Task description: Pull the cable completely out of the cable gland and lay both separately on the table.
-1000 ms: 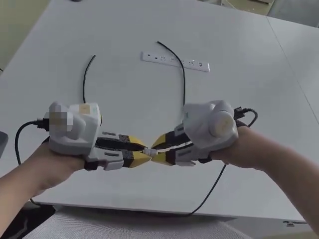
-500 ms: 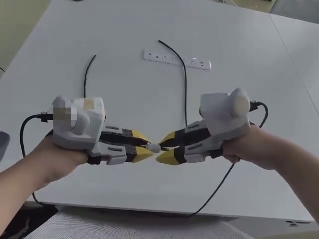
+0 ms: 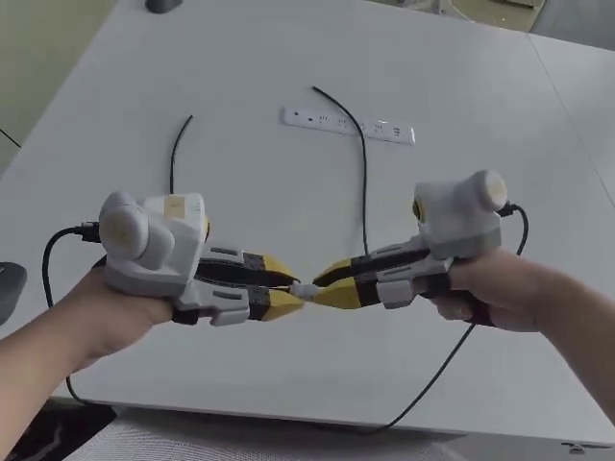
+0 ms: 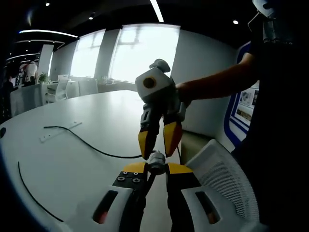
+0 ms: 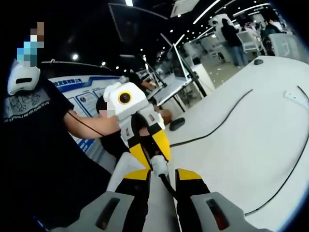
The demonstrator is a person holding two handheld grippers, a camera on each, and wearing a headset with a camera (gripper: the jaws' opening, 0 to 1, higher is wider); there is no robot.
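Observation:
A small white cable gland [image 3: 306,288] hangs above the table's near edge, between two grippers that meet tip to tip. My left gripper [image 3: 291,290] comes in from the left and is shut on the gland [image 4: 156,162]. My right gripper [image 3: 325,288] faces it from the right. In the right gripper view a thin black cable [image 5: 169,186] leaves the gland [image 5: 159,164] and runs back between my right gripper's [image 5: 161,175] yellow jaws, which are shut on it. The left gripper [image 5: 153,147] shows just beyond the gland there. The right gripper [image 4: 157,142] points down at the gland in the left gripper view.
A white power strip [image 3: 348,125] lies at mid-table, with a long black cable [image 3: 363,173] running from it toward the grippers. A shorter black cable [image 3: 173,154] lies to the left. A black lead [image 3: 432,370] trails over the white table's near edge [image 3: 288,408].
My right gripper has moved right and levelled out, and the left has shifted slightly right. Their tips have stayed together at the gland. The camera has shifted too.

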